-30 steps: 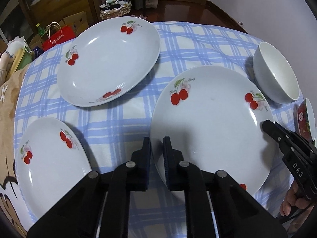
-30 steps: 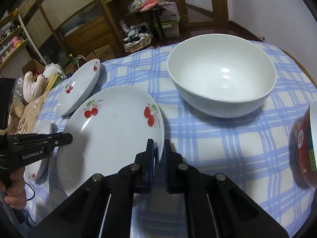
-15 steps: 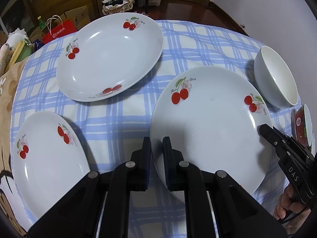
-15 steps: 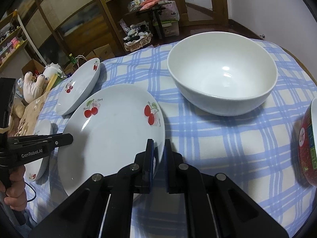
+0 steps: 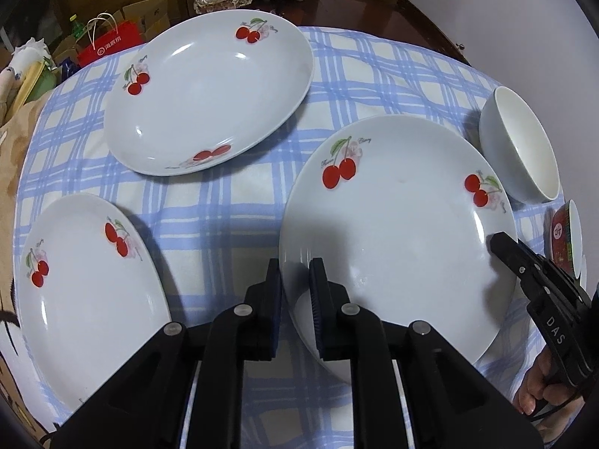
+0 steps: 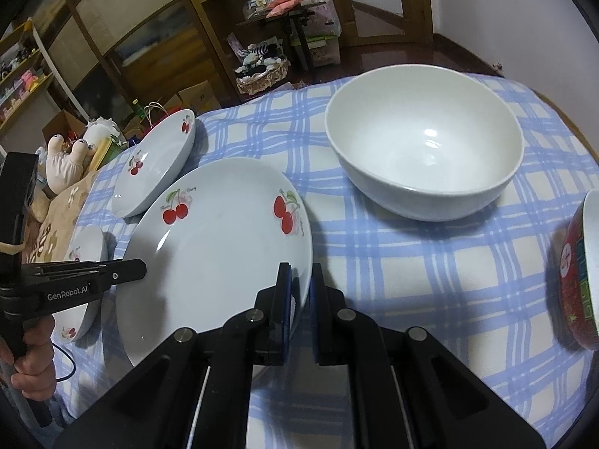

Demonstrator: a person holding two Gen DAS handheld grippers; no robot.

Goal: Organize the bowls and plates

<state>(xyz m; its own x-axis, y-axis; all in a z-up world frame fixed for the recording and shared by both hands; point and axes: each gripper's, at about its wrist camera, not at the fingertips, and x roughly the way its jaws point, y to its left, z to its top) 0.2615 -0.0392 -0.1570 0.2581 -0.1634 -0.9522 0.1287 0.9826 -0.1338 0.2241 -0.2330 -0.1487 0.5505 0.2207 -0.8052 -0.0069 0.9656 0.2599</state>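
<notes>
the near rim of the large cherry plate point(image 5: 404, 239) is hidden behind both sets of black fingers, so its underside cannot be seen. left gripper point(image 5: 295, 277) pinches the plate's left rim; right gripper point(image 6: 299, 280) pinches the opposite, right rim, both with jaws nearly closed on the thin edge. the plate sits face up over the blue checked tablecloth point(image 5: 232, 202), tilted slightly; being round, it has no long axis. the red patterned bowl point(image 6: 580, 273) is cut off at the frame edge. the white bowl point(image 6: 423, 149) stands upright just beyond the plate. two further cherry plates lie to the left, apart from it.
</notes>
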